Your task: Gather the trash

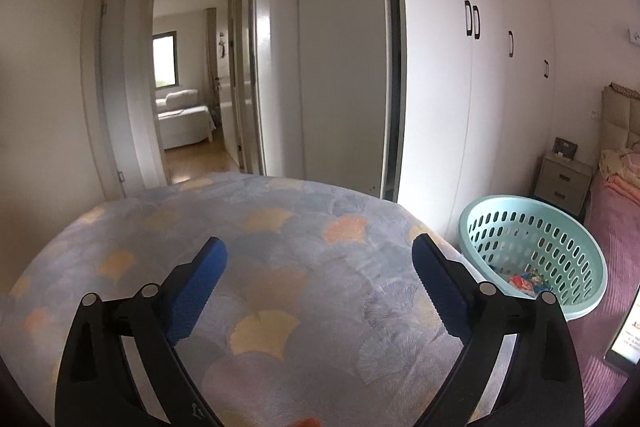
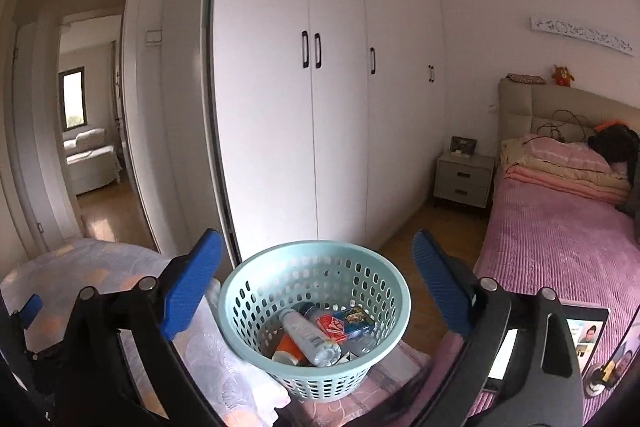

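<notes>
Trash (image 2: 316, 335) lies collected inside the mint laundry basket (image 2: 256, 283).
Right gripper (image 2: 318, 283) stands wide and empty just behind the basket; left gripper (image 1: 320, 279) likewise wide, empty over the patterned quilt (image 1: 280, 219), suggesting releases completed.

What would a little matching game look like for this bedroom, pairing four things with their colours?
Things:
1. basket
2. wardrobe
3. bedspread
4. fingers

Colours:
A. white
B. blue
C. pale green
D. pink

Pairs: 1-C, 2-A, 3-D, 4-B
</notes>
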Available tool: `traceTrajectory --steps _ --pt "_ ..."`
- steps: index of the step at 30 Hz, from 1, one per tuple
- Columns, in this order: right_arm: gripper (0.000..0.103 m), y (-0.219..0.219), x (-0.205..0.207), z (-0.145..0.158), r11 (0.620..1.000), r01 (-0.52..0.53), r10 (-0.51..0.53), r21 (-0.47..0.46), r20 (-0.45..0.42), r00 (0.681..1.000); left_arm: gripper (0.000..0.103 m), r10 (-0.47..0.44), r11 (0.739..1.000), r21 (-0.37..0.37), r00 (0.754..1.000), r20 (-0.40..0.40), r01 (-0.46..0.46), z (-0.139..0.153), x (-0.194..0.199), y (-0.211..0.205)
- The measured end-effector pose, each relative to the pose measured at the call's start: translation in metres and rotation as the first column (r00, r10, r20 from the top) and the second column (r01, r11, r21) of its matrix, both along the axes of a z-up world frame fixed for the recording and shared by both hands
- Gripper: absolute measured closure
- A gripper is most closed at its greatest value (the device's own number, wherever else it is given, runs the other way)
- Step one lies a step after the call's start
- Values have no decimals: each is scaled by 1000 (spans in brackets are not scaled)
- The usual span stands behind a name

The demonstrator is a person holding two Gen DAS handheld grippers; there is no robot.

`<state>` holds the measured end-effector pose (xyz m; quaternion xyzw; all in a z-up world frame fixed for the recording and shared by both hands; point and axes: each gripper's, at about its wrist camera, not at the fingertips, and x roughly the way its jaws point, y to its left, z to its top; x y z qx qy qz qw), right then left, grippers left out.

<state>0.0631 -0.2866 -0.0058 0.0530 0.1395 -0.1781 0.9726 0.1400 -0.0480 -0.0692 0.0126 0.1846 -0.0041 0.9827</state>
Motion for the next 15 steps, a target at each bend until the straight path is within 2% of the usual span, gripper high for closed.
traceTrajectory --steps 12,15 --pt "11 -7 5 -17 1000 0 0 31 -8 1000 12 -12 1000 3 1000 11 12 1 -5 3" --pt "11 -8 8 -18 999 -5 6 38 -20 1000 12 15 997 77 999 35 -18 3 -9 0"
